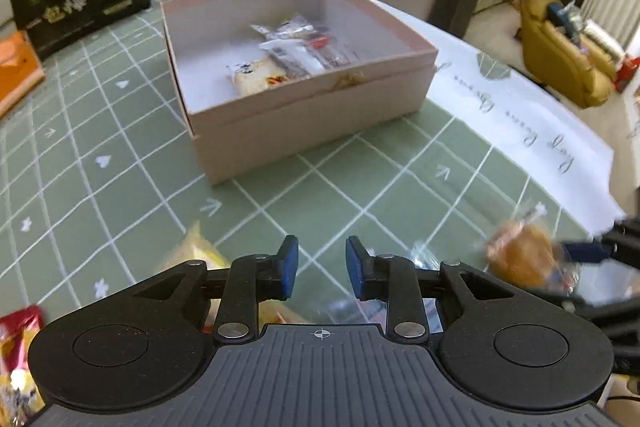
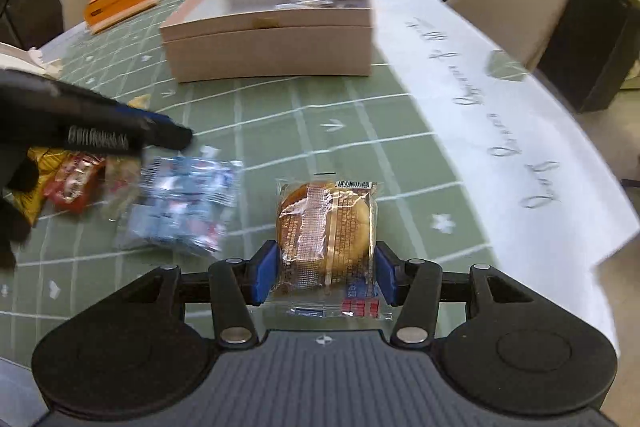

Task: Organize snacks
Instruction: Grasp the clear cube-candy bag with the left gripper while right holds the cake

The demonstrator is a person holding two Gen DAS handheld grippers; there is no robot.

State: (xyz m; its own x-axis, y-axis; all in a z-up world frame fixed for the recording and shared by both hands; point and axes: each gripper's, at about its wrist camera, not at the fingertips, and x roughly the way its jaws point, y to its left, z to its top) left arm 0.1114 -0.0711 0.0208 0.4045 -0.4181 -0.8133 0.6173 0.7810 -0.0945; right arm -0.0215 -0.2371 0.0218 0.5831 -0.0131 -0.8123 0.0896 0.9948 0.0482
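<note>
left wrist view: the left gripper [image 1: 322,265] hangs over the table [image 1: 120,147], its fingers [image 1: 289,263] a little apart with nothing between them. the pink box [image 1: 320,115] sits ahead, a few wrapped snacks [image 1: 288,59] already inside.

right wrist view: the right gripper [image 2: 326,277] has its fingers [image 2: 266,277] clamped on both sides of a wrapped bun [image 2: 326,223]. a blue packet [image 2: 184,205] lies loose, near the left gripper's tip. the slick wrapper could slip from the fingers on the way to the box, or the two grippers could bump.
</note>
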